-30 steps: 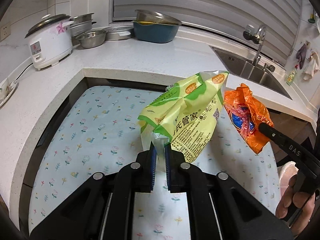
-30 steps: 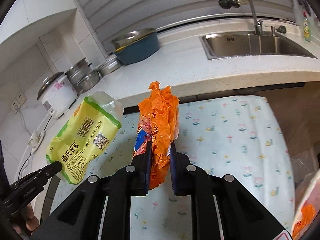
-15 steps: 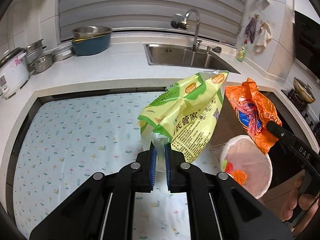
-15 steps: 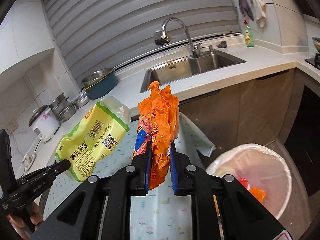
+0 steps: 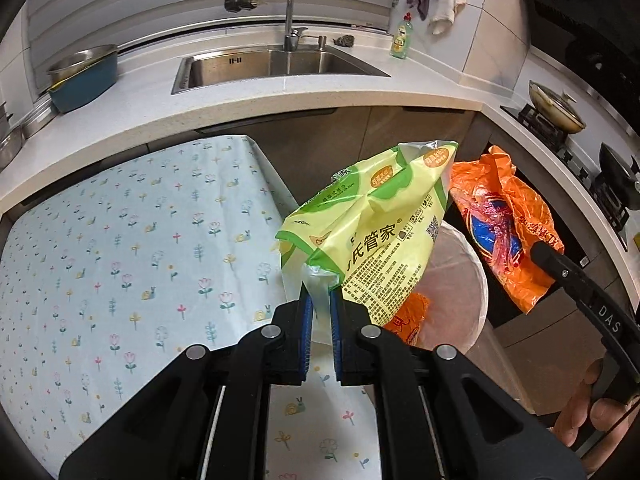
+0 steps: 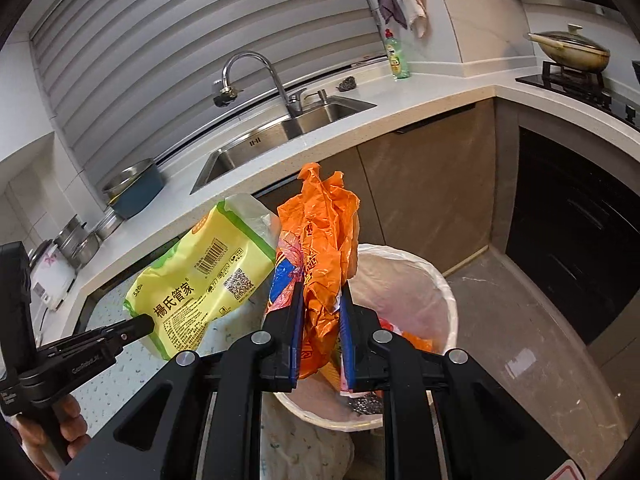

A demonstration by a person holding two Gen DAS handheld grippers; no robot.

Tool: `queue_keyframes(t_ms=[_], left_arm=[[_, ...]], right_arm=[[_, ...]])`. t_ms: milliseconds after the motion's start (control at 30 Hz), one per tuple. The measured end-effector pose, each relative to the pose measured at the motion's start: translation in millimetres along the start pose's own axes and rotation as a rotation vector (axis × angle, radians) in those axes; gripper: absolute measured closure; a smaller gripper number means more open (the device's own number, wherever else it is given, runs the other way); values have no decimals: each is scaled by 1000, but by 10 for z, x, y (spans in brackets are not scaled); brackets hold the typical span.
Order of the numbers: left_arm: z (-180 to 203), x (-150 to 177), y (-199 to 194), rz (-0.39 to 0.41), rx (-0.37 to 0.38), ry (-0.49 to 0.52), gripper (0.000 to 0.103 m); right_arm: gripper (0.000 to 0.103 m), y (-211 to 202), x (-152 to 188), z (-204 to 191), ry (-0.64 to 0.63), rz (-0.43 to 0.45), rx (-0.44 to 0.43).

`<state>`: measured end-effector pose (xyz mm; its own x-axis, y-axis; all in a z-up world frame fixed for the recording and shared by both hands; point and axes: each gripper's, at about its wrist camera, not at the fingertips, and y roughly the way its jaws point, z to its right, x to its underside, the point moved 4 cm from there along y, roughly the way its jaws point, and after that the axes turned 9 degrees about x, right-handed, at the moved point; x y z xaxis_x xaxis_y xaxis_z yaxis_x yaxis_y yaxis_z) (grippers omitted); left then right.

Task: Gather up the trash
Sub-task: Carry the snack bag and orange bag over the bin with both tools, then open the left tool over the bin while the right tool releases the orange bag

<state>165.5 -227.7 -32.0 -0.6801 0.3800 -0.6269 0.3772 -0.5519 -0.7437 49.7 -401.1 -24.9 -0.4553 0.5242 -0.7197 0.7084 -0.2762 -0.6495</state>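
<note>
Two crinkled wrappers held above a lined kitchen bin

Left gripper (image 5: 319, 310) pinches the clear end of a glossy yellow-green packet (image 5: 376, 232); right gripper (image 6: 321, 312) clamps a crumpled orange plastic bag (image 6: 326, 240). Both hang over the round, white-lined trash bin (image 6: 436, 280) beside the floral-clothed table (image 5: 120, 248).

Trash bin (image 5: 476, 280) half hidden behind the yellow-green packet (image 5: 376, 240); packet's small print unreadable

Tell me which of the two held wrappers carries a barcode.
The yellow-green bag in the left tongs: a barcode and a square code show on it. The crumpled orange wrapper in the right tongs shows neither.
</note>
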Motion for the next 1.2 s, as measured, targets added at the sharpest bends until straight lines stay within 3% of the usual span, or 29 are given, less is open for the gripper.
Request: queue_keyframes(t_ms=[400,733,833,1000,1200], left_arm=[[372,107,380,-61,24,40,95],[452,138,501,-80,12,48,91],[470,145,511,-78,10,50,82],[442,140,459,-51,-2,54,60],[351,131,404,-36,-21,46,57]], right_arm=[[88,-75,148,349,4,20,91],[87,-45,171,344,7,10,81],[87,-22,167,347,9,7,76],[87,8,175,338,5,-1,67],[86,73,166,294,-8,-13,51]])
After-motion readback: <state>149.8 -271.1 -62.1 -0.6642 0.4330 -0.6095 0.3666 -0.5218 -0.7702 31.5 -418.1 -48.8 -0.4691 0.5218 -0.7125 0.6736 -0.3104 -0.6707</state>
